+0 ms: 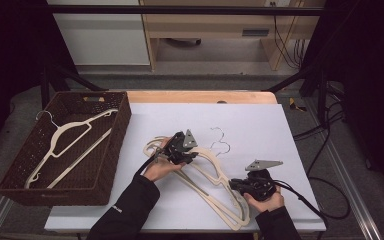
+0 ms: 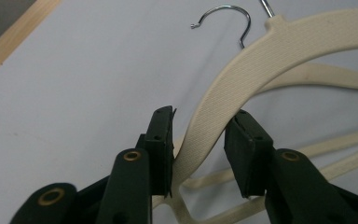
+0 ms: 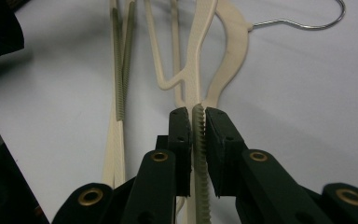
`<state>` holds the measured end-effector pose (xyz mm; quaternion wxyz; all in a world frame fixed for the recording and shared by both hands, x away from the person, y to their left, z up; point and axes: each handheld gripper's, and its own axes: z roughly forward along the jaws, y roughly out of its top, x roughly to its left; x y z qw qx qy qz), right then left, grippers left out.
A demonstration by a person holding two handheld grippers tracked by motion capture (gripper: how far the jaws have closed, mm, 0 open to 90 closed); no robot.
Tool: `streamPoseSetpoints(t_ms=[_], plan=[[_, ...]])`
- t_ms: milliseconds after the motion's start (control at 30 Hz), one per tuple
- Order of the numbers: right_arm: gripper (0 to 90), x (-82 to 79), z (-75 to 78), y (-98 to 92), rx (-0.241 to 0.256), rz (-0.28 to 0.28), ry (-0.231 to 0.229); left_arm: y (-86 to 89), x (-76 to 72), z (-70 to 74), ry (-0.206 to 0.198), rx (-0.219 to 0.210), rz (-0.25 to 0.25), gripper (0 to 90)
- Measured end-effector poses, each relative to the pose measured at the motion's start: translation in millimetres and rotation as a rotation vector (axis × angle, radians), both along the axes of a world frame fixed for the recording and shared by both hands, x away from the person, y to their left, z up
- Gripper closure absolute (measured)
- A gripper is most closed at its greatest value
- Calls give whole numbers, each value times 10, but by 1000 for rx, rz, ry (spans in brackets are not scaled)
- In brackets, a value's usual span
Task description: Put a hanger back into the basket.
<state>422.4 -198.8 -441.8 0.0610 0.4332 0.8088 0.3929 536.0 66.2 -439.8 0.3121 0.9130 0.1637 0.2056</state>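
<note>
Cream ribbed plastic coat hanger with wire hook (image 1: 215, 172) lies atop near-right part of white tabletop (image 1: 260, 125), long axis running from centre toward near-right corner. Left claw (image 2: 199, 140) released, jaws straddling its curved shoulder, not yet pinching. Right claw (image 3: 198, 123) clenched on its toothed lower bar. More cream hangers beneath it. Dark woven basket (image 1: 107, 165) at left edge holds another hanger.

Dim room, bright tabletop (soft shadows)
</note>
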Motion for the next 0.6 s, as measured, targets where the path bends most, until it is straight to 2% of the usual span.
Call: streamPoseSetpoints(t_ms=[100, 333, 533, 600], plan=[[757, 2, 7, -14, 15, 25, -22, 30, -83, 41, -27, 34, -27, 677], [649, -6, 40, -25, 53, 44, -41, 159, -297, 116, -69, 83, -70, 744], [560, -5, 53, -3, 73, 76, -68, 267, -453, 178, -84, 72, -93, 754], [503, 2, 65, 18, 88, 78, -82, 293, -489, 189, -89, 75, -93, 755]])
